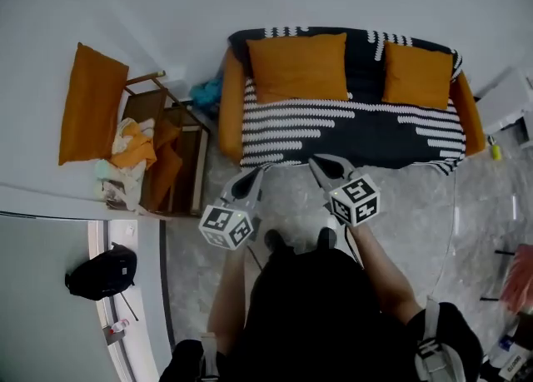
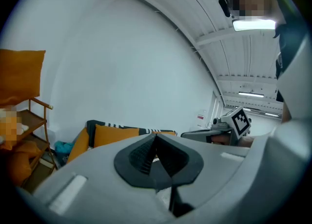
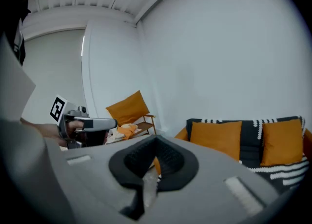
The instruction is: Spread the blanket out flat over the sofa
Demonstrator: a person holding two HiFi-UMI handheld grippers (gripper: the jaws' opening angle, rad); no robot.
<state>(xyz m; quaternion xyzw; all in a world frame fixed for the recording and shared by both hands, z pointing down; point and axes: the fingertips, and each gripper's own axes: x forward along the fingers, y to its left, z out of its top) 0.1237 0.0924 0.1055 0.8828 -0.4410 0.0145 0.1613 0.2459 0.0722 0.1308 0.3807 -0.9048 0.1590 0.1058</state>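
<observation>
1. Left gripper [image 1: 254, 174] hangs just in front of the sofa [image 1: 231, 97], toward its left half, jaws together with nothing between them.
2. Blanket [image 1: 358, 126], black with white stripes, lies over the sofa's back and seat, under two orange cushions [image 1: 298, 66], with its hem hanging down the sofa's front. It looks broadly flat already.
3. It is likely soft, light and limp. It should drape and crease rather than hold a shape, and a pull at one spot would probably drag the rest.
4. The best hold is likely a pinch on the hem at the sofa's front corners, one corner per gripper.
5. Right gripper [image 1: 321, 164] hangs in front of the sofa's middle, jaws closed and empty.
</observation>
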